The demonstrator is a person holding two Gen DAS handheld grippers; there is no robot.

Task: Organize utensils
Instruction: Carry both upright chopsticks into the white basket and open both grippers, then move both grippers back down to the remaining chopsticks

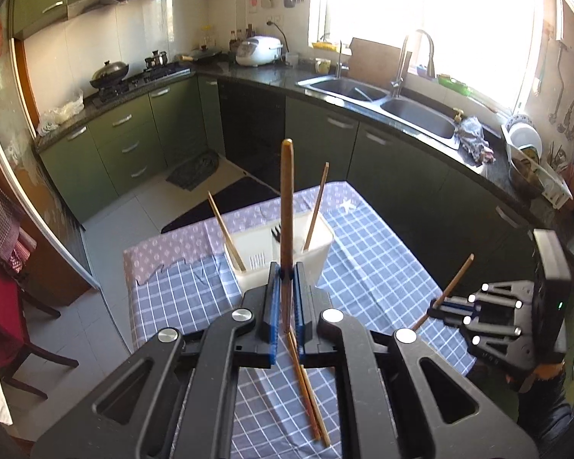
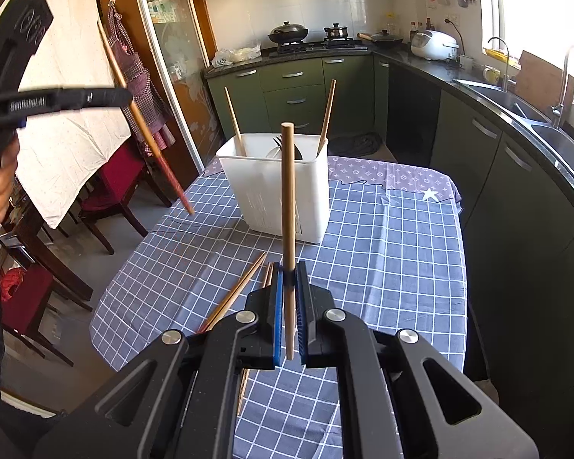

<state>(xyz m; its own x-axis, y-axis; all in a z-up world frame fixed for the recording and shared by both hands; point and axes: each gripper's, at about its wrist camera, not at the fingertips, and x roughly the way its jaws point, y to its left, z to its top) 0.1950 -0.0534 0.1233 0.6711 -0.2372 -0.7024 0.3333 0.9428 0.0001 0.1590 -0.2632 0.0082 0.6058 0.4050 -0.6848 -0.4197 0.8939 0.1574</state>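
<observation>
Chopstick (image 1: 287, 206) upright between left tool (image 1: 286, 273) pads.

i see the table (image 2: 401, 267) under a blue checked cloth (image 2: 382, 229), a lilac patterned strip (image 2: 401, 178) along its far end. a white caddy (image 2: 275, 199) stands on it; loose chopsticks (image 1: 306, 390) lie nearer me.

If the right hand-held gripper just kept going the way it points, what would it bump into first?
Probably the white utensil holder on the checked tablecloth; the chopstick it grips would likely reach it first, though depth is unclear.
</observation>
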